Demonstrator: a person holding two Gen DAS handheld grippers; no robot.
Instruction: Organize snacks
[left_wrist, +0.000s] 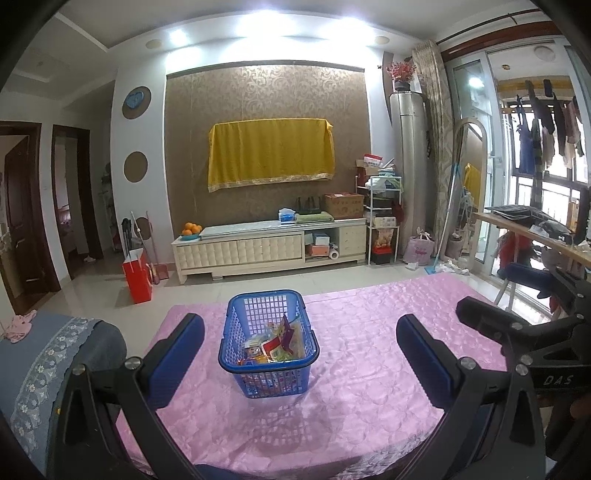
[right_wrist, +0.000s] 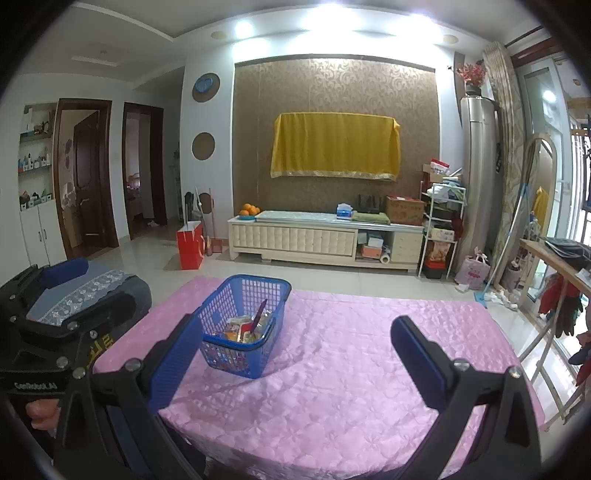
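A blue plastic basket (left_wrist: 236, 363) stands on the pink tablecloth (left_wrist: 362, 369), holding several snack packets (left_wrist: 275, 343). My left gripper (left_wrist: 301, 354) is open, held back from the basket, its blue pads wide apart with nothing between them. In the right wrist view the basket (right_wrist: 216, 306) sits left of centre with the snack packets (right_wrist: 245, 326) inside. My right gripper (right_wrist: 293, 354) is open and empty, above the cloth (right_wrist: 351, 350) to the basket's right. The right gripper's body (left_wrist: 524, 332) shows at the right edge of the left wrist view.
A grey-blue sofa arm with lace trim (left_wrist: 48, 354) lies left of the table. Beyond the table are a tiled floor, a red bag (left_wrist: 137, 275) and a cream TV cabinet (left_wrist: 269, 247). A wooden desk (left_wrist: 535, 230) and chair stand at the right.
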